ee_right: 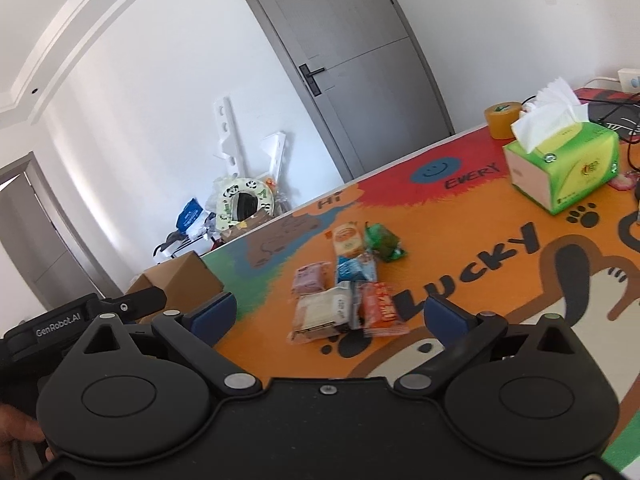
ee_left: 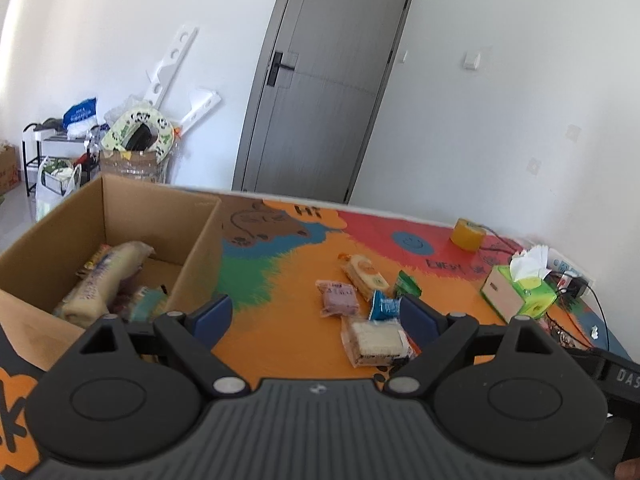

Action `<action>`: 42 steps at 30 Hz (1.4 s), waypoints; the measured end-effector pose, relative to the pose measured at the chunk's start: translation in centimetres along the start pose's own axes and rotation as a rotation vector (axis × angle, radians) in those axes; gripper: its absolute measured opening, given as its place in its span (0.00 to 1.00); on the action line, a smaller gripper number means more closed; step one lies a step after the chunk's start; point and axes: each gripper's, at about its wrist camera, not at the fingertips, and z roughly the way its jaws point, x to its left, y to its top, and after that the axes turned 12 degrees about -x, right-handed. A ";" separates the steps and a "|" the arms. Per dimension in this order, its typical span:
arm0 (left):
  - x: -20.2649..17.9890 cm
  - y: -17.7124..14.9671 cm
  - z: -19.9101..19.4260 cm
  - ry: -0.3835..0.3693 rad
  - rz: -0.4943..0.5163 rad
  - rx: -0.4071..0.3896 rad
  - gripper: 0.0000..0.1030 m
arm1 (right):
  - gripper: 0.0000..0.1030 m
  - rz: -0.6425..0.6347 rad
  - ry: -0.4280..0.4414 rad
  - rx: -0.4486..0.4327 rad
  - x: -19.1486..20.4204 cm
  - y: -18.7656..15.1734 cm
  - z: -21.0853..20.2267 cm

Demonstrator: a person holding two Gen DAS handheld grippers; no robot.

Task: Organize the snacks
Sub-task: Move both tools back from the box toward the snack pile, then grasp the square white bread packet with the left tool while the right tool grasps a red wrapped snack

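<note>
Snacks lie loose on the colourful counter (ee_left: 280,280), all to the right of the cardboard box (ee_left: 200,240): a purple packet (ee_left: 338,298), an orange-and-white packet (ee_left: 364,272), a green packet (ee_left: 408,284), a blue packet (ee_left: 384,306) and a white sandwich packet (ee_left: 376,342); a red packet (ee_right: 382,308) touches the white one. Inside the box rests a long pale packet (ee_left: 100,284). A tissue box (ee_left: 520,292) stands well right of the box. The left gripper (ee_left: 316,316) and right gripper (ee_right: 330,316) both have fingers spread wide, holding nothing.
</note>
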 end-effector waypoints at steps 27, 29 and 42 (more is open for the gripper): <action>-4.5 -3.3 8.1 -0.031 0.048 0.117 0.87 | 0.62 0.062 -0.018 0.096 -4.6 -1.2 6.0; -4.5 -3.4 8.6 -0.026 0.047 0.124 0.87 | 0.59 0.063 -0.011 0.113 -4.5 -1.4 7.0; -5.5 -4.5 11.7 -0.023 0.043 0.178 0.87 | 0.22 0.066 -0.001 0.188 -5.1 -2.9 10.1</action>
